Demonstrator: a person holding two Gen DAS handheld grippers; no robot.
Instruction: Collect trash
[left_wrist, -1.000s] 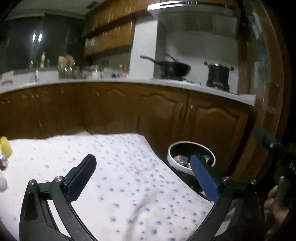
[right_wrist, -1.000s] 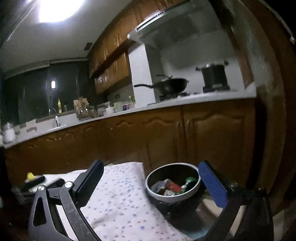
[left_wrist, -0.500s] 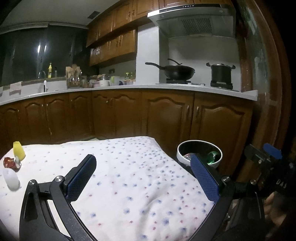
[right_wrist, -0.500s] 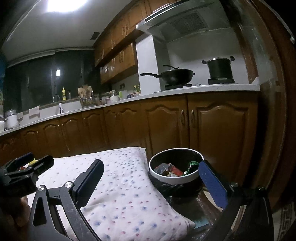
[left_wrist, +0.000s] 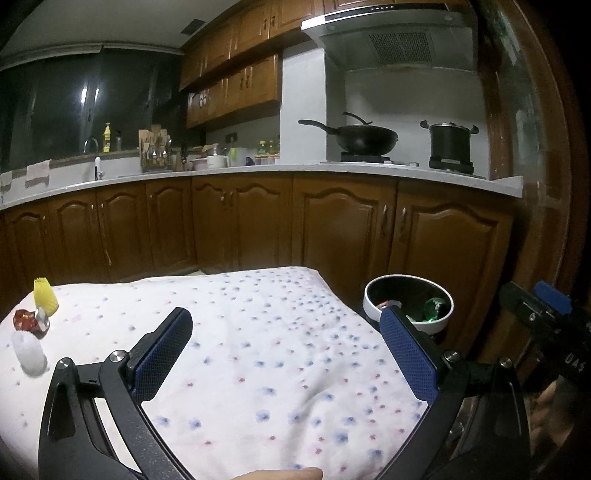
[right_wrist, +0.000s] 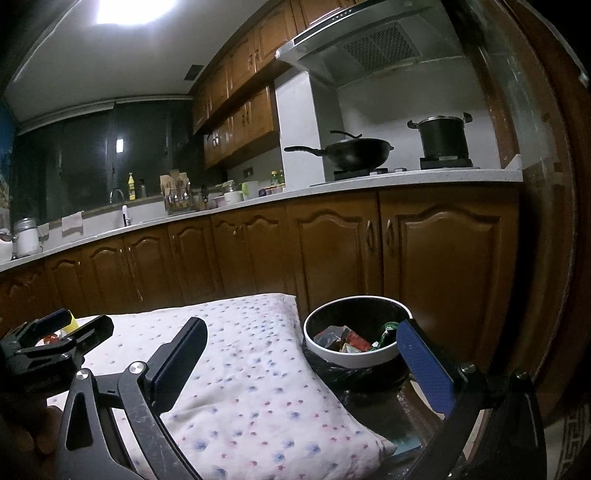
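Observation:
A white-rimmed bin with a black liner stands off the right end of the table and holds wrappers and a green item. At the far left of the dotted white cloth lie a yellow wrapper, a red wrapper and a white crumpled piece. My left gripper hovers open over the middle of the cloth, holding nothing. My right gripper is open and empty near the bin, over the cloth's right end. In the right wrist view the left gripper shows at the left.
Brown kitchen cabinets run behind the table under a white counter carrying a wok and a pot. A wooden frame stands close on the right. A person's hand holds the right gripper.
Both views have tilted and steadied. The trash pieces at the left came further into the left wrist view, and the left gripper came into the right wrist view. Both grippers stayed open.

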